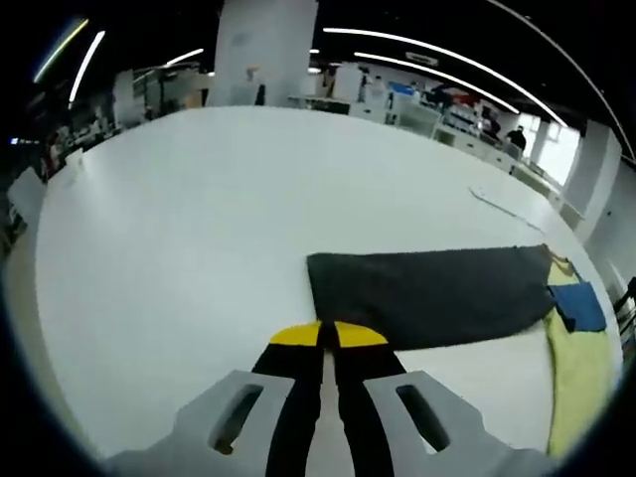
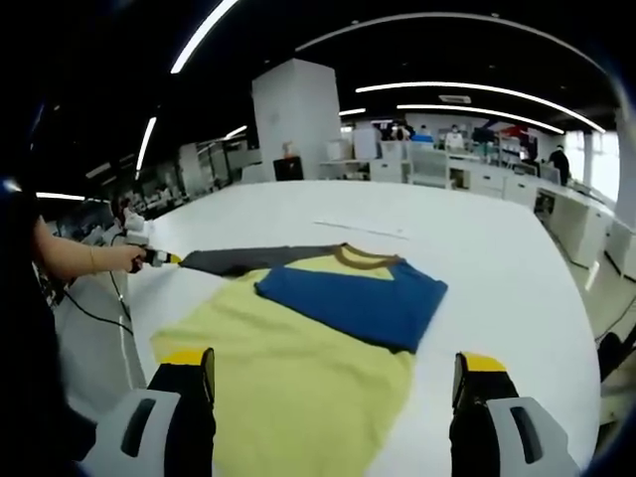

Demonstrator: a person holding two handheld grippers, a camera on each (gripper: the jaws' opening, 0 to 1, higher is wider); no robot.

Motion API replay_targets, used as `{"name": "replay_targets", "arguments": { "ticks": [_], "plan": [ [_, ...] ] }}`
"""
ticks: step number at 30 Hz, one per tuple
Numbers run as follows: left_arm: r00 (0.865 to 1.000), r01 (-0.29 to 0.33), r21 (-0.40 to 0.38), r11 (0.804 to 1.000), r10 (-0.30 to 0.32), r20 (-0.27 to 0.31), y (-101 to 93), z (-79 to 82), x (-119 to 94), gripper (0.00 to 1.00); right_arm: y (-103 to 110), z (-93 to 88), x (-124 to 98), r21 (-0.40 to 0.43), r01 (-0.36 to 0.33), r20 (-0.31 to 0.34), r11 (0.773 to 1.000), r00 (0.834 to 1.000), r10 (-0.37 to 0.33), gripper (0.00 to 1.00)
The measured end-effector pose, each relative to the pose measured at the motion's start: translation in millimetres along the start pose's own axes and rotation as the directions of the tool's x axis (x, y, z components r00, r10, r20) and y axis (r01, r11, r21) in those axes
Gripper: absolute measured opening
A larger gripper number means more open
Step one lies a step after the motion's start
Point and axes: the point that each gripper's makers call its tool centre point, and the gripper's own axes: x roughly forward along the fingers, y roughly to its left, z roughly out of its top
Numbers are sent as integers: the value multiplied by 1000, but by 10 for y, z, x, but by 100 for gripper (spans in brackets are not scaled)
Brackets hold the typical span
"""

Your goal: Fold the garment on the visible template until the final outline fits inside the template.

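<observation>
A yellow garment (image 2: pixel 298 378) lies flat on the white table (image 2: pixel 497 258), with a blue part (image 2: pixel 348 298) folded across its chest and a brown collar (image 2: pixel 363 258). Its dark grey sleeve (image 1: pixel 427 293) stretches straight out to the side. My left gripper (image 1: pixel 328 335) is shut, and its yellow tips cover the near corner of that sleeve's end. In the right gripper view the left gripper (image 2: pixel 164 258) meets the sleeve's (image 2: pixel 248 258) tip. My right gripper (image 2: pixel 333 370) is wide open over the yellow body, nothing between its jaws.
A thin pale strip (image 2: pixel 358 229) lies on the table beyond the garment. A person's forearm (image 2: pixel 79 260) reaches in at the left table edge. A white pillar (image 2: pixel 298 119) and desks stand far behind. Bare tabletop (image 1: pixel 199 229) spreads left of the sleeve.
</observation>
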Motion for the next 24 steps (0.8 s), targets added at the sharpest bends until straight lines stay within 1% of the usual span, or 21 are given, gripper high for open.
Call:
{"name": "replay_targets", "arguments": {
  "ticks": [2, 4, 5, 6, 8, 9, 14, 15, 17, 19, 22, 24],
  "plan": [
    [1000, -6, -11, 1000, 6, 16, 7, 21, -17, 11, -4, -1, -9, 1, 3, 0, 1000, 1000, -3, 99],
    [999, 6, -51, 999, -4, 40, -11, 42, -25, 14, -2, -3, -16, 2, 4, 1, 1000, 1000, -4, 99],
    [998, 19, -93, 995, -14, 60, -29, 60, -24, 15, 3, -5, -17, 3, 4, 1, 1000, 1000, -4, 99],
    [998, 19, -99, 995, -13, 60, -25, 58, -26, 17, 13, -7, -16, 3, 4, 1, 1000, 1000, -4, 99],
    [999, 8, -82, 997, -4, 51, -18, 29, -21, 20, 31, -13, -13, 3, 3, -1, 1000, 1000, -3, 99],
    [999, 1, -54, 999, 1, 44, -25, 6, -18, 21, 31, -19, -11, 2, 2, -3, 1000, 1000, -2, 99],
    [999, -26, 32, 999, 25, 25, -49, -43, -1, 20, 41, -27, -9, 1, 1, -7, 1000, 1000, -1, 99],
    [999, -34, 60, 998, 33, 15, -46, -57, 5, 19, 35, -28, -9, 0, 1, -7, 1000, 1000, -1, 99],
    [999, -37, 58, 998, 36, 9, -51, -74, 21, 18, 38, -28, -10, -1, 0, -8, 1000, 1000, 0, 99],
    [999, -43, 41, 998, 43, 0, -34, -95, 26, 17, -4, -39, -9, -1, 0, -8, 1000, 1000, 0, 99],
    [998, -56, 51, 997, 56, -6, -21, -110, 46, 14, -12, -45, -11, -2, -2, -8, 1000, 1000, 2, 99],
    [998, -59, 27, 998, 59, -4, -22, -108, 51, 12, -6, -59, -12, -4, -5, -10, 1000, 1000, 5, 99]
  ]
}}
